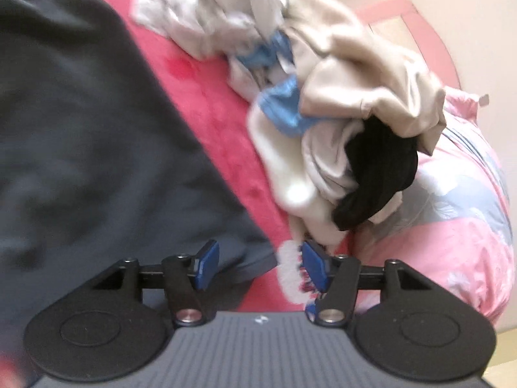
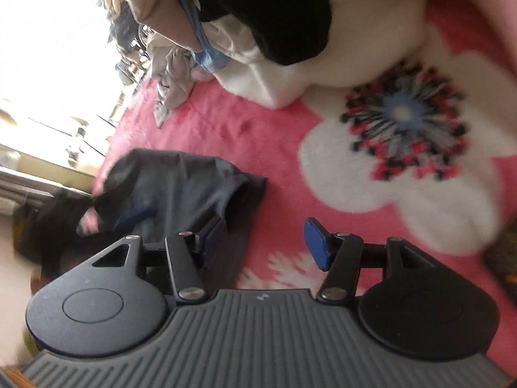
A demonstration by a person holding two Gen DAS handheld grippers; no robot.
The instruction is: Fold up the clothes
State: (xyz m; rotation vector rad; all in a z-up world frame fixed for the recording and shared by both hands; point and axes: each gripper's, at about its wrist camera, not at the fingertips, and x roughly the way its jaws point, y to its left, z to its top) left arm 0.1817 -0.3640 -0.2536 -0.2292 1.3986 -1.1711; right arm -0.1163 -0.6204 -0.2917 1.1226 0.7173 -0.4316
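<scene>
A dark grey garment (image 1: 80, 129) lies spread on the pink blanket (image 1: 219, 123) and fills the left of the left wrist view. Its lower corner lies under my left gripper (image 1: 260, 266), whose blue pads (image 1: 206, 263) stand apart and press on nothing. In the right wrist view the same grey garment (image 2: 174, 187) lies bunched at the left, one sleeve end pointing right. My right gripper (image 2: 266, 241) is open just over the blanket beside that sleeve, its left finger over the cloth's edge and nothing between the pads.
A heap of unfolded clothes (image 1: 339, 103) in beige, white, blue and black lies at the back right, also seen as the heap (image 2: 258, 26) in the right view. A pink flowered quilt (image 1: 452, 226) is bunched at the right. The blanket bears a large white flower (image 2: 404, 148).
</scene>
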